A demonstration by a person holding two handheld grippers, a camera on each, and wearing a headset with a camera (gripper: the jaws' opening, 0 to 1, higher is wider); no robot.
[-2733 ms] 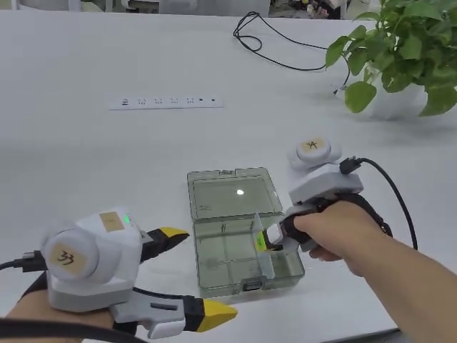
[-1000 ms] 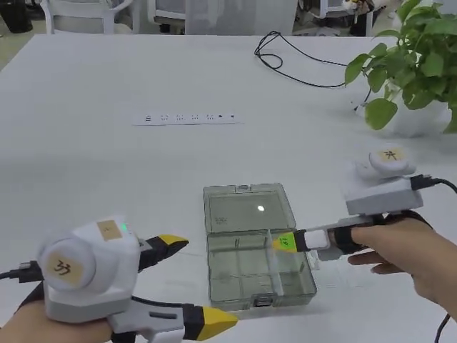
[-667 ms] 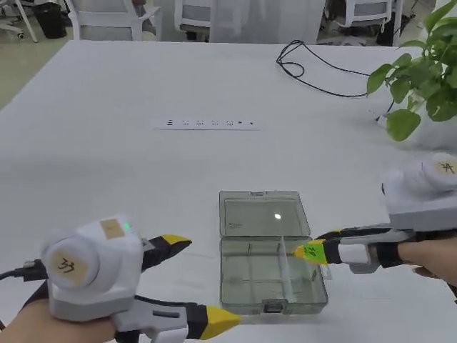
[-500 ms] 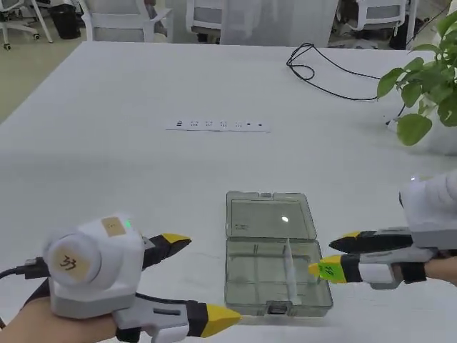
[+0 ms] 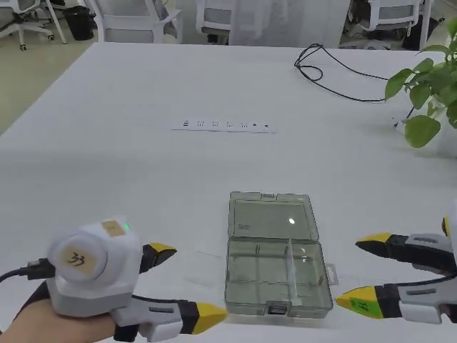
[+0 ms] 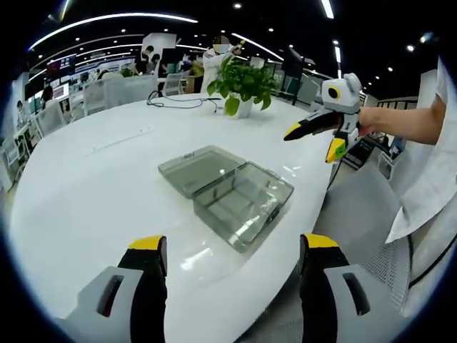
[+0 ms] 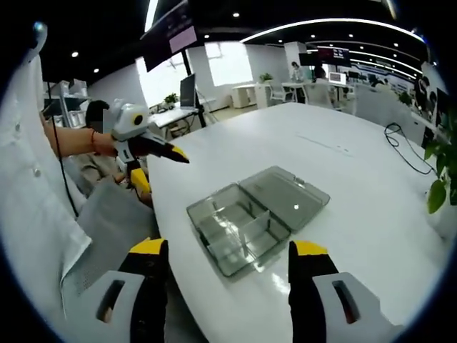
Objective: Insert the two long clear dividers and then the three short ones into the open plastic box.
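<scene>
One box [image 5: 246,301] with one divider [image 5: 291,275]; two grippers (left gripper [image 5: 191,280], right gripper [image 5: 355,273]); one power strip [image 5: 225,126]; one cable [image 5: 335,71]; one plant [image 5: 428,86].

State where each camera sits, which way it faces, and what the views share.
Head view: on the person's head, looking forward and down at the open box; left gripper and right gripper show, both open.
Left gripper view: on the left gripper, looking past its jaws over the box toward the plant; right forearm shows.
Right gripper view: on the right gripper, facing the box; left forearm shows.
Shared: all show the box; each gripper view shows the other gripper.
</scene>
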